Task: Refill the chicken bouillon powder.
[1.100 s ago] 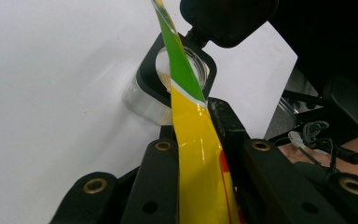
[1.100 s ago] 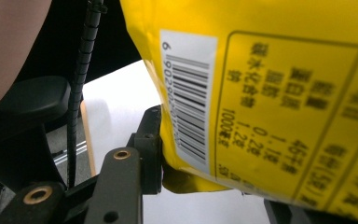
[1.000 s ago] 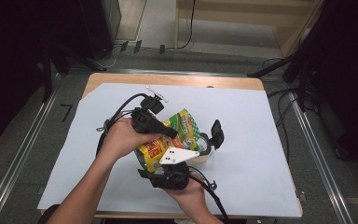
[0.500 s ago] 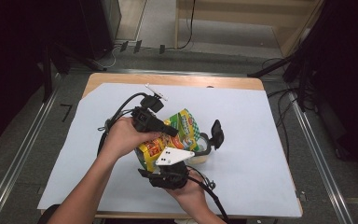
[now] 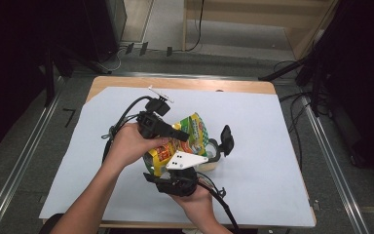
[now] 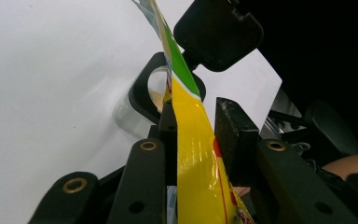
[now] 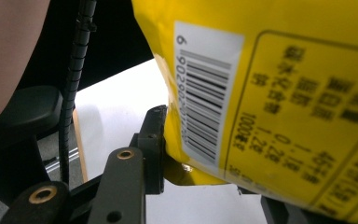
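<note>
A yellow and green snack bag (image 5: 191,132) is held up between both hands above a clear jar (image 5: 213,156) whose black lid (image 5: 227,140) is flipped open. My left gripper (image 5: 182,136) reaches in from the left. In the left gripper view the bag (image 6: 191,140) runs between the jaws; they have just been opening, and the right finger (image 6: 235,135) stands slightly off the bag. The jar (image 6: 142,100) and lid (image 6: 216,32) lie beyond. My right gripper (image 5: 173,168) grips the bag's lower end. Its left finger (image 7: 151,149) presses the bag (image 7: 279,84) by the barcode.
A white sheet (image 5: 282,146) covers the wooden table (image 5: 175,84). Black cables (image 5: 126,109) trail from both grippers across the sheet. Dark equipment and metal rails (image 5: 24,161) flank the table.
</note>
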